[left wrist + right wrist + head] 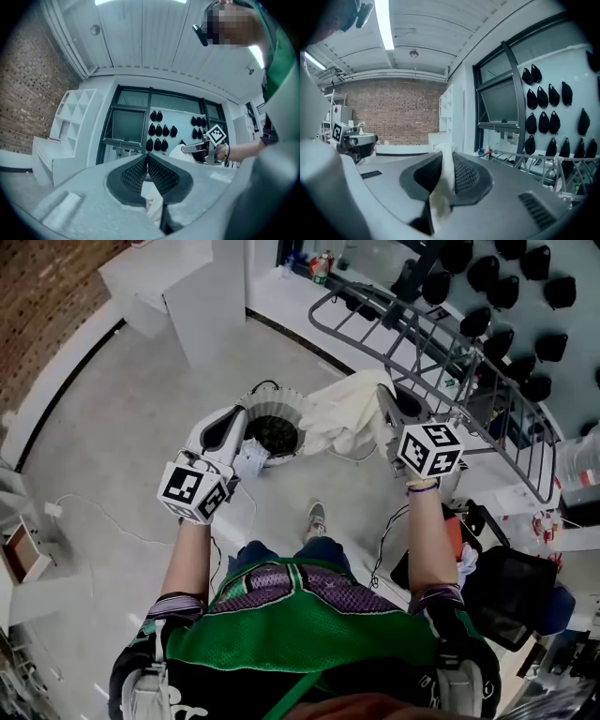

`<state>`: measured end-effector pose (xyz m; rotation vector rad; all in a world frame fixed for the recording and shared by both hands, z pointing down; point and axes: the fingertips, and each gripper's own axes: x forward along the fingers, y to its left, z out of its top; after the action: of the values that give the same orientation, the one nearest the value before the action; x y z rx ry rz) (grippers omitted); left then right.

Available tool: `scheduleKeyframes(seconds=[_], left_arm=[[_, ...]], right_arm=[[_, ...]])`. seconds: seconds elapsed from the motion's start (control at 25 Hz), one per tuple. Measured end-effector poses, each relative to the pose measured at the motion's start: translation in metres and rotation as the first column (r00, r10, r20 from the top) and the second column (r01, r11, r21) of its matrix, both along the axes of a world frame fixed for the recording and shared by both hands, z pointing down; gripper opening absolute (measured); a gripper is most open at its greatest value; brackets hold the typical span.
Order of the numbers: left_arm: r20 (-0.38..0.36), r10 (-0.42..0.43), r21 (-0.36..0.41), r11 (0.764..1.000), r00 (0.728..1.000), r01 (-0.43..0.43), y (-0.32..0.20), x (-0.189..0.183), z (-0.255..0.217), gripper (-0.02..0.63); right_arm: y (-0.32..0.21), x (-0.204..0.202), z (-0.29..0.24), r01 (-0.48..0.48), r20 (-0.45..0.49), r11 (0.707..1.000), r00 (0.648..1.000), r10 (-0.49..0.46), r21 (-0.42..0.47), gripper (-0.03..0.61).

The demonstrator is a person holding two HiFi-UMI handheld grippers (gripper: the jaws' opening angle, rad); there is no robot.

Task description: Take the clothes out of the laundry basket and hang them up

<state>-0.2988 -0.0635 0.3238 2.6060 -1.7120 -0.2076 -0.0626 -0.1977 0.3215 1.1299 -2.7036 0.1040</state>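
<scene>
A cream garment point(342, 418) hangs bunched above the round laundry basket point(267, 406). My right gripper point(386, 407) is shut on its right side, and the fabric point(444, 180) shows pinched between the jaws in the right gripper view. At the left, my left gripper point(246, 444) is shut on a white piece of cloth point(253, 461). That cloth point(151, 197) sits between the closed jaws in the left gripper view. Whether it is a corner of the same garment I cannot tell. Both grippers are held high, at about chest level. The grey drying rack point(441, 348) stands at the right.
White shelving point(178, 287) stands at the far left by a brick wall point(37, 306). Dark caps hang on the wall point(511, 296) behind the rack. A cable point(103, 517) trails on the floor. Dark bags point(511, 592) lie at the right, near the person's feet.
</scene>
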Motion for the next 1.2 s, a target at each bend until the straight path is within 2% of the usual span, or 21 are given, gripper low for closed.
scheduleKeyframes(seconds=[0.16, 0.32, 0.6, 0.88, 1.2], left_arm=[[0.003, 0.06, 0.014, 0.998, 0.998, -0.06, 0.034, 0.006, -0.014, 0.018], [0.0, 0.13, 0.008, 0.991, 0.992, -0.13, 0.052, 0.028, -0.025, 0.018], [0.029, 0.272, 0.011, 0.962, 0.962, -0.272, 0.064, 0.111, -0.039, 0.02], [0.049, 0.352, 0.017, 0.935, 0.935, -0.353, 0.032, 0.205, -0.048, 0.02], [0.063, 0.373, 0.038, 0.926, 0.926, -0.376, -0.019, 0.324, -0.058, 0.02]], right_arm=[[0.046, 0.001, -0.036, -0.037, 0.031, 0.999, 0.999, 0.035, 0.037, 0.054], [0.072, 0.011, -0.064, -0.078, 0.085, 0.996, 0.994, 0.075, 0.031, 0.054], [0.097, 0.058, -0.099, -0.131, 0.142, 0.99, 0.982, 0.122, 0.059, 0.054], [0.094, 0.134, -0.124, -0.156, 0.182, 0.983, 0.974, 0.136, 0.098, 0.054], [0.068, 0.257, -0.135, -0.176, 0.215, 0.976, 0.966, 0.146, 0.125, 0.054]])
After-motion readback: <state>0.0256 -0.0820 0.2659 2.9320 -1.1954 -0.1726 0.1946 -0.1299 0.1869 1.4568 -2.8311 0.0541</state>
